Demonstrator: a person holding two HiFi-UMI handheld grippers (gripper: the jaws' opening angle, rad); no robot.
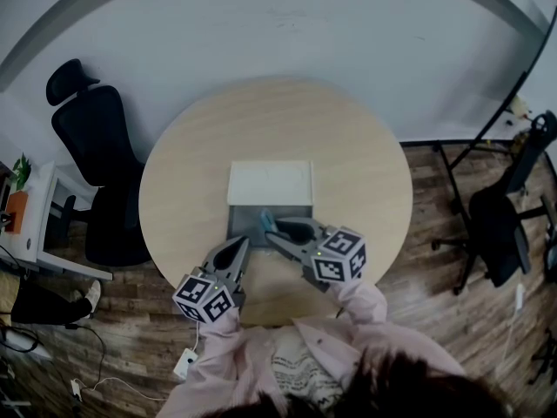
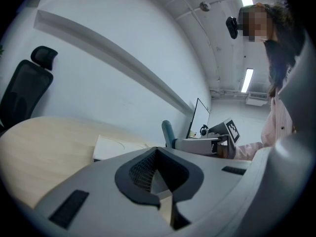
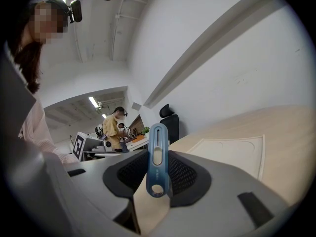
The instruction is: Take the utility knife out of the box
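- On my feed, the left tongs point(image 1: 241, 244) and right tongs point(image 1: 273, 236) are grey plastic that narrows to a point, with black mesh-textured pads inside.
- Each has a white marker cube at the rear point(image 1: 205, 297), printed with black squares.
- I see pale pink sleeves point(image 1: 218, 355) over both arms.
- I also make out dark hair point(image 1: 409, 388) and a black head camera point(image 2: 232, 26).

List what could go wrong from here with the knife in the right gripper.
1. The right gripper pinches the slim utility knife by its flat sides, and much of the handle stands clear of the pads. It may pivot or slip out on a quick move.
2. The knife hangs over the open box, close to the left gripper. A sideways pull might knock it against the box wall or that gripper, and nothing visibly holds the box down.
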